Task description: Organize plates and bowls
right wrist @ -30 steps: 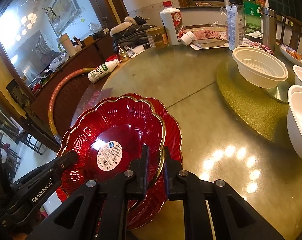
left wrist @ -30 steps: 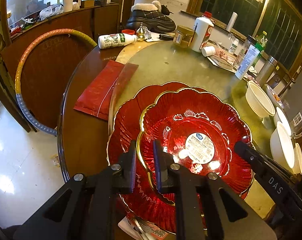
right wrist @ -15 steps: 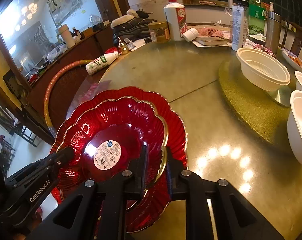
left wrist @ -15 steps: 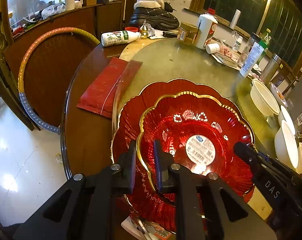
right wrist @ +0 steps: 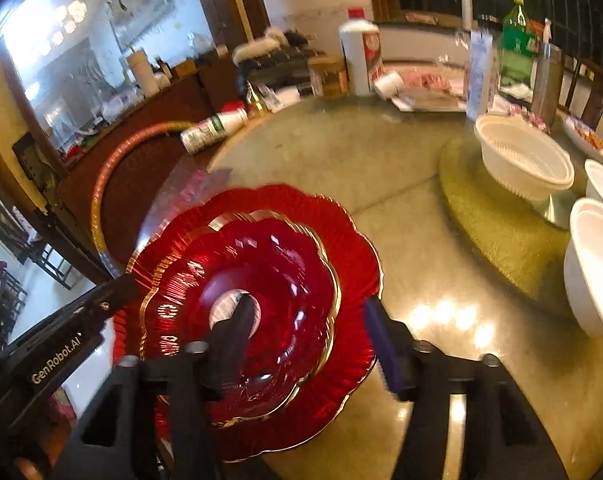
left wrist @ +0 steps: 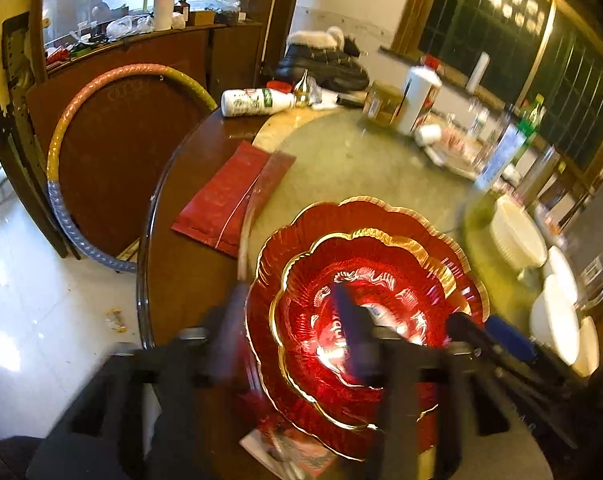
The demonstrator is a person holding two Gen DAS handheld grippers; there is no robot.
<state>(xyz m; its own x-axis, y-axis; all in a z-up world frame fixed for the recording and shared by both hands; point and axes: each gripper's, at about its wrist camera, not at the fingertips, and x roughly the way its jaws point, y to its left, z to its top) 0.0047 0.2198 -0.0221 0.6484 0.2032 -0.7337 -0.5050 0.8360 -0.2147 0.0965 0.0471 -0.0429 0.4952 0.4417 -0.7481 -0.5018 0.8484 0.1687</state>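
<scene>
Right wrist, open right tongs (right wrist: pixel 305 344) straddling small red plate (right wrist: pixel 269 272) rim

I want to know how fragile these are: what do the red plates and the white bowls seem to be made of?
Red plates: probably glass or clear plastic, glossy and translucent with gilt scalloped rims and sharp highlights. White bowls: likely thin disposable plastic, matte; the ribbed one looks moulded.

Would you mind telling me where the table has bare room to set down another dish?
The widest bare patch is the glass between the stacked red plates and the white colander bowl, short of the bottles at the far edge. The right side is crowded with white bowls. Left of the plates, a red packet takes the wooden rim.
</scene>
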